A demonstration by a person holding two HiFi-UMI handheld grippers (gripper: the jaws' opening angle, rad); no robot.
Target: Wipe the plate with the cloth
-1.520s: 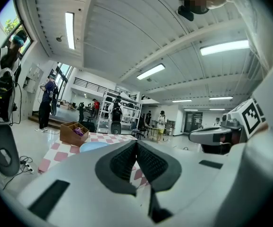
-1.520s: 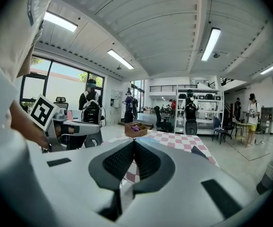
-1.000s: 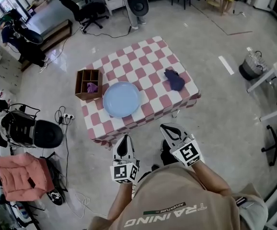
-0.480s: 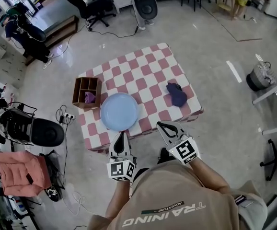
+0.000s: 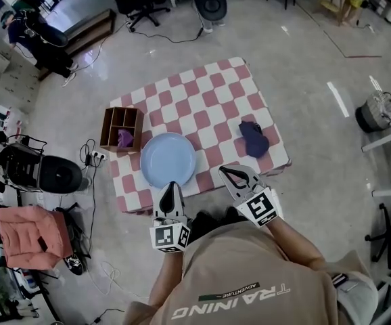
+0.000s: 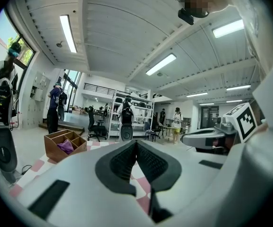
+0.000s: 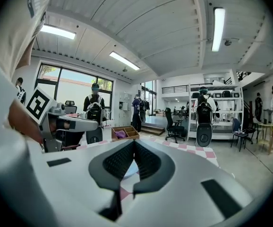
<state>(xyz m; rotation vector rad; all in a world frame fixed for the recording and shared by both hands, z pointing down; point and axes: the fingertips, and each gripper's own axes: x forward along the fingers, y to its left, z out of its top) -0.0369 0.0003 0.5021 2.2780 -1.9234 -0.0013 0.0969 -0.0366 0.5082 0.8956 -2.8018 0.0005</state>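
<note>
A light blue plate lies on the red-and-white checked table, near its front edge. The dark blue cloth sits crumpled at the table's right side. Just short of the plate's near rim, my left gripper is shut and holds nothing; its pads meet in the left gripper view. At the front edge right of the plate, my right gripper is also shut and empty. Neither gripper touches the plate or the cloth.
A wooden divided box holding a purple rag stands at the table's left edge, also in the left gripper view. On the floor to the left are a black round device, a cable strip and a pink chair. A basket stands far right.
Both grippers have moved forward to the table's front edge, and the table now sits closer below me. Their jaws have stayed shut.
</note>
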